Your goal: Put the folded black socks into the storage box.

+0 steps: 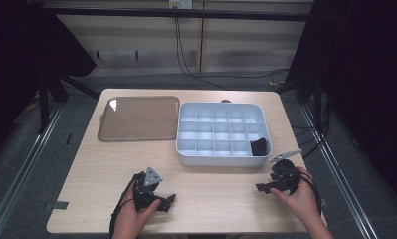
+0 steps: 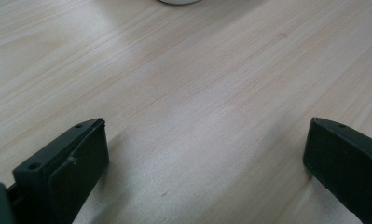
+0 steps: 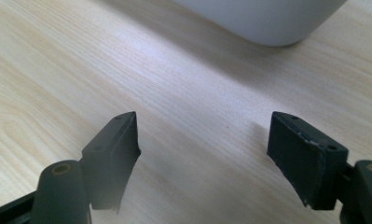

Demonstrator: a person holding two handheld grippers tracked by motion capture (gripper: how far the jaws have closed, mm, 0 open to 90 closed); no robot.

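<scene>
- Both pairs of jaws stand wide apart with nothing between them: in the left gripper view and the right gripper view alike, only bare wood lies in the gap.
- The left gripper [image 1: 165, 201] and the right gripper [image 1: 263, 188] rest low over the near part of the table [image 1: 211, 199], each pointing inward, well apart from each other.
- The right gripper is the nearer one to the work: the white compartment tray [image 1: 186, 149] sits just beyond it, its rounded corner [image 3: 267, 23] showing in the right gripper view.
- A small black object [image 1: 258, 146] lies in the tray's near right compartment; I judge this the likely thing to fetch.
- To do it well, lift the right gripper over the tray wall, come down straight into that compartment, and keep the jaws clear of the dividers before closing.
- Farther left, the brownish clear lid [image 1: 139, 118] lies flat beside the tray; the left gripper could take it when needed.
</scene>
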